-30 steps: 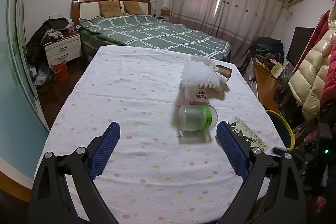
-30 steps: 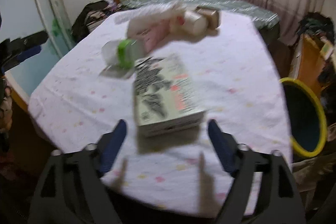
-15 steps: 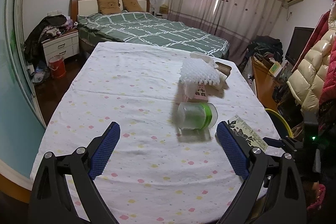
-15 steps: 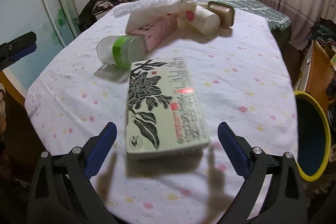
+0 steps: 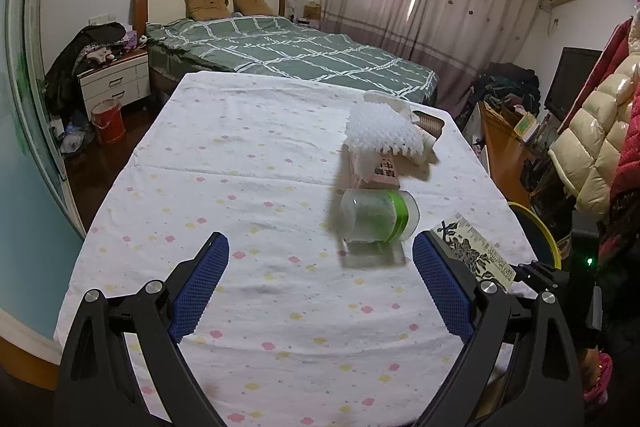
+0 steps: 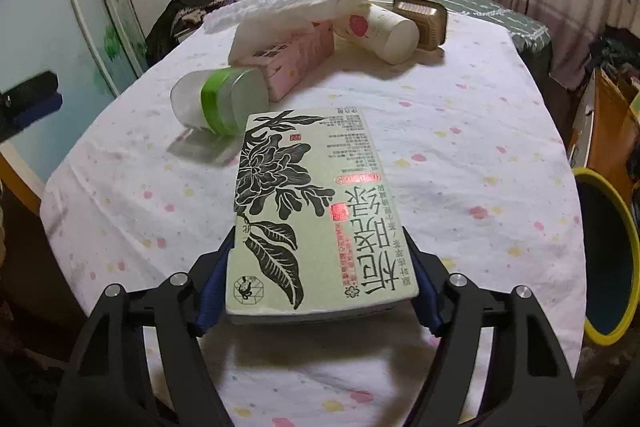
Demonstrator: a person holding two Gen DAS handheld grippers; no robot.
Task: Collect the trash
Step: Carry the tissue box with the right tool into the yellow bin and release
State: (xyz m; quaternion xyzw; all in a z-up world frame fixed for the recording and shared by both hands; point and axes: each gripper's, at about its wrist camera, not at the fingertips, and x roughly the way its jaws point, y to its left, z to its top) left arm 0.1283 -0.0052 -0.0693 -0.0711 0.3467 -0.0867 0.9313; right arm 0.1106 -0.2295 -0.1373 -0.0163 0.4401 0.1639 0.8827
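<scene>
Right gripper (image 6: 322, 279): jaws clamped on the near end of the green tea box (image 6: 308, 211), blue pads pressed against both long sides; box lies flat on the tabletop (image 6: 460, 131), far end pointing toward the rest of the trash. Left gripper (image 5: 320, 291): jaws spread wide, nothing between them, hovering over the spotted cloth. Clear jar with green band (image 5: 378, 215) lies on its side just ahead of the left gripper's right finger, touching the pink carton (image 6: 298, 59) behind it. White foam netting (image 5: 384, 135) drapes over the carton. Beyond that, a white cup (image 6: 382, 29) on its side against a brown tray (image 6: 422, 19). Yellow-rimmed bin (image 6: 608, 251) sits off the tabletop's right edge, near the right gripper. Bed (image 5: 296, 55) behind the tabletop.
</scene>
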